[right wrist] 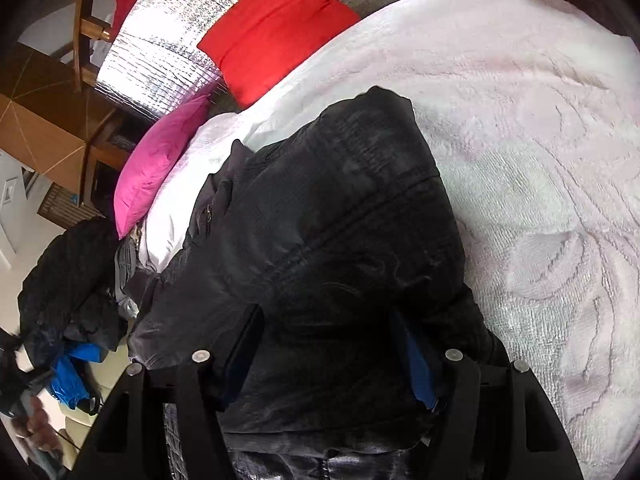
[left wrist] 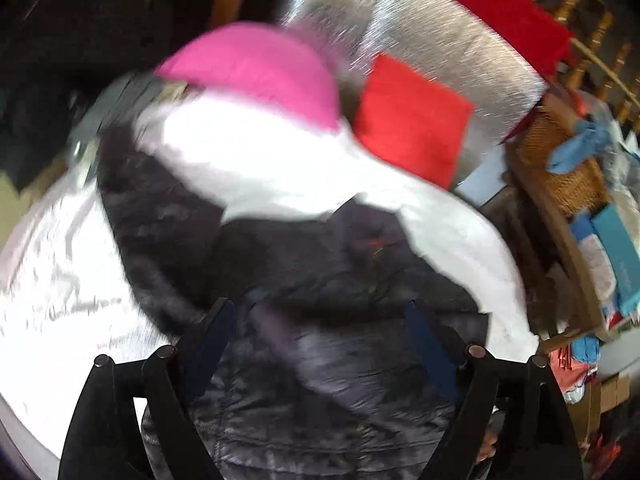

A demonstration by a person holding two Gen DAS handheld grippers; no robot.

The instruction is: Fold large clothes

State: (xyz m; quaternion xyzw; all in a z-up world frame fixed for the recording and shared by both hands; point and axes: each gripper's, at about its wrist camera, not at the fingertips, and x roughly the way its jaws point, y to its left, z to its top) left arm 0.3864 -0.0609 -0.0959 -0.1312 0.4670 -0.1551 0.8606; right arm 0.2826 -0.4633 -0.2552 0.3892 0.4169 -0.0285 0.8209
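A large black puffer jacket (left wrist: pixel 320 340) lies on a bed with a pale pink textured blanket (right wrist: pixel 540 160). It fills the middle of the right wrist view (right wrist: pixel 340 220) too. My left gripper (left wrist: pixel 320 312) has its fingers spread wide, with jacket fabric bulging between them; the view is motion blurred. My right gripper (right wrist: pixel 328 320) also has its fingers wide apart over the jacket's bulk. Whether either set of fingers pinches the fabric is hidden.
A pink pillow (left wrist: pixel 256 72), a red pillow (left wrist: pixel 412 120) and a white pillow (left wrist: pixel 260 168) lie at the bed's head by a silver foil panel (right wrist: pixel 160 52). Cluttered shelves (left wrist: pixel 592 200) stand right. Dark clothes (right wrist: pixel 68 292) pile at the left.
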